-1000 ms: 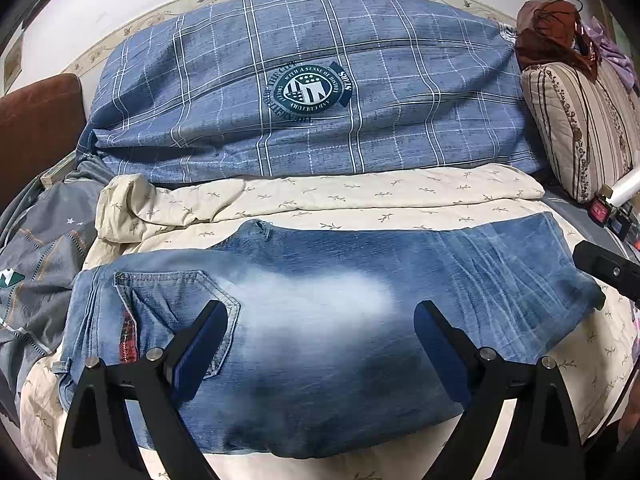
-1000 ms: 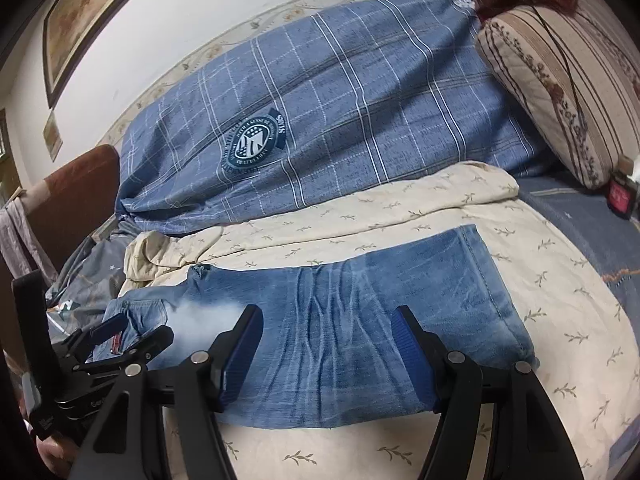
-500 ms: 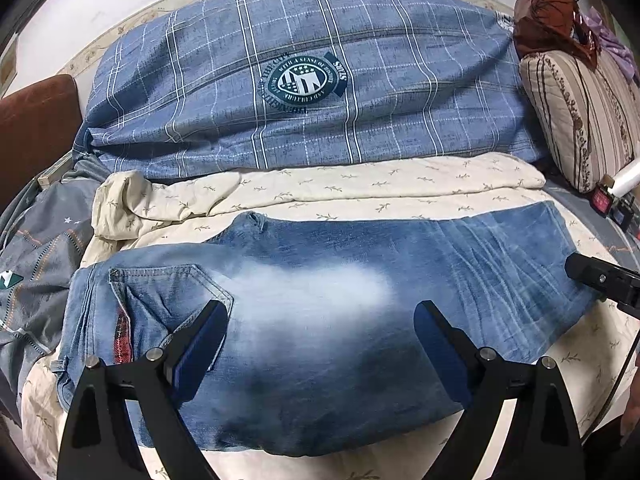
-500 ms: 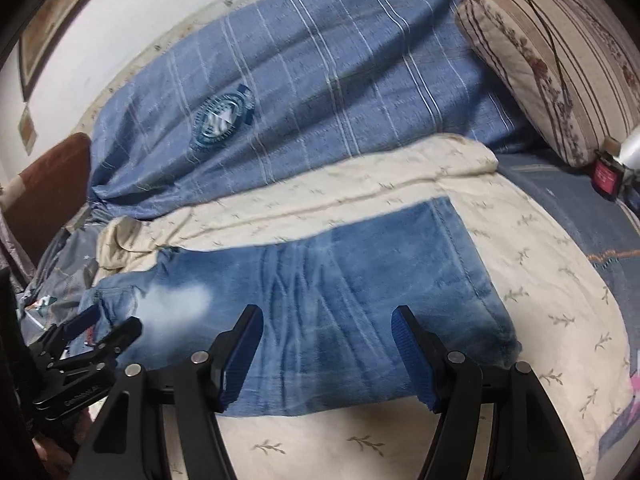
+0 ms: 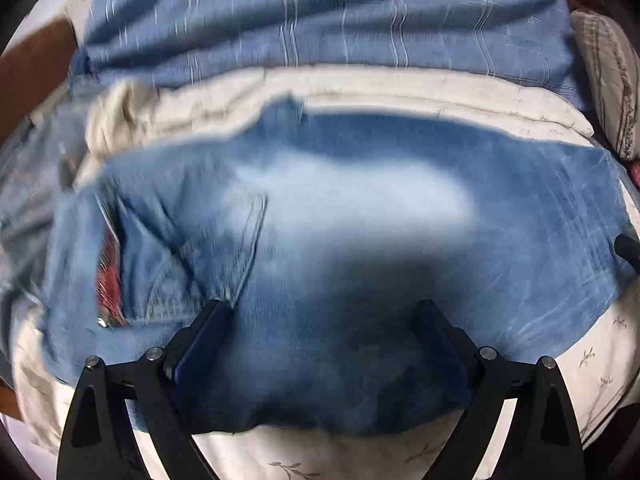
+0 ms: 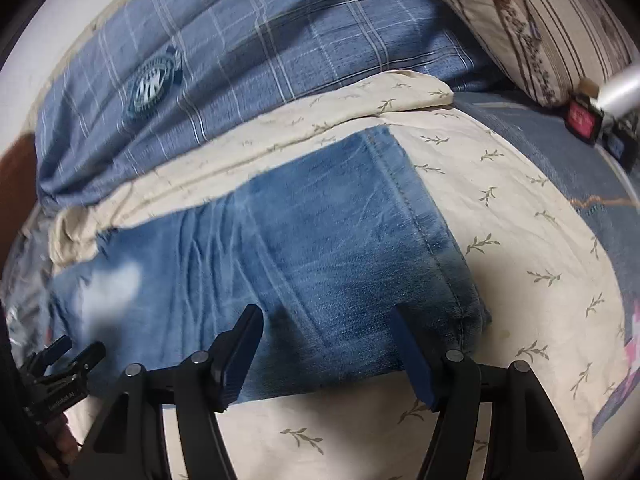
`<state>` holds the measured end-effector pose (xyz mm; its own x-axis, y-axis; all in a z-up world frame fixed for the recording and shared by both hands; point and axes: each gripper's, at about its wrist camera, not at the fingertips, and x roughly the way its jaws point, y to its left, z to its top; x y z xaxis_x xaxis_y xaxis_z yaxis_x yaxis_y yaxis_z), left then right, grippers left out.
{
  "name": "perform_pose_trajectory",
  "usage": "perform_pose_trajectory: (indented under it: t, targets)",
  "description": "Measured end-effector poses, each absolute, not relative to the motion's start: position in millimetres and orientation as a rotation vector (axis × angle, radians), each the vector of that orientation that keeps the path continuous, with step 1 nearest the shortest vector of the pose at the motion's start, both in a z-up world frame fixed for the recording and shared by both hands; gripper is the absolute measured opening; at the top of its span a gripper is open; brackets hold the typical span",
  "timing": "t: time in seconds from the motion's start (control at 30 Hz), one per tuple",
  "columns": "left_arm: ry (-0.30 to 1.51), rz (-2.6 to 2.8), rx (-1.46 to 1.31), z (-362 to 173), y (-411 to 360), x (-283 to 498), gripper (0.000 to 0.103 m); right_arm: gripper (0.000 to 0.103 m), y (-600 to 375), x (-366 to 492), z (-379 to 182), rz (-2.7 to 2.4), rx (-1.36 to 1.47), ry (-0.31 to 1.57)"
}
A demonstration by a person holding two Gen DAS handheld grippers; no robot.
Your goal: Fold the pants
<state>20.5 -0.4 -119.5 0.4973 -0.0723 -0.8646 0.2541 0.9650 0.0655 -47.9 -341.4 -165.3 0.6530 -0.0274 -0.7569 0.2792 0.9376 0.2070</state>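
Note:
Faded blue jeans (image 5: 360,216) lie flat, folded lengthwise, across a cream leaf-print sheet (image 5: 400,92). The waist and back pocket (image 5: 192,248) are at the left, the leg hems (image 6: 424,224) at the right. My left gripper (image 5: 324,320) is open, low over the jeans' near edge by the pocket and seat. My right gripper (image 6: 328,332) is open, low over the near edge of the legs close to the hems. Neither holds cloth. The left gripper also shows at the left edge of the right wrist view (image 6: 60,364).
A blue plaid duvet (image 6: 240,52) with a round badge lies behind the jeans. A striped pillow (image 6: 540,16) sits at the back right, with small items (image 6: 584,116) beside it. Grey bedding (image 5: 28,184) and a brown headboard (image 5: 32,68) are at the left.
Both grippers have moved down and forward, closer to the jeans' near edge. The jeans lie as before. Both stay open.

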Motion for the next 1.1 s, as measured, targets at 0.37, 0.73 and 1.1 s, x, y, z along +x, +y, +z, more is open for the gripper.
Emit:
perform_pose_trajectory:
  t: [0.37, 0.73, 1.1]
  targets:
    - [0.777, -0.083, 0.211, -78, 41, 4, 0.094, 0.07, -306, -49, -141, -0.101, 0.323, 0.706]
    - [0.898, 0.099, 0.101, -96, 118, 28, 0.095, 0.07, -232, -22, -169, -0.027, 0.126, 0.84]
    - [0.849, 0.066, 0.105, -87, 107, 22, 0.098, 0.07, -232, -24, -170, -0.034, 0.096, 0.851]
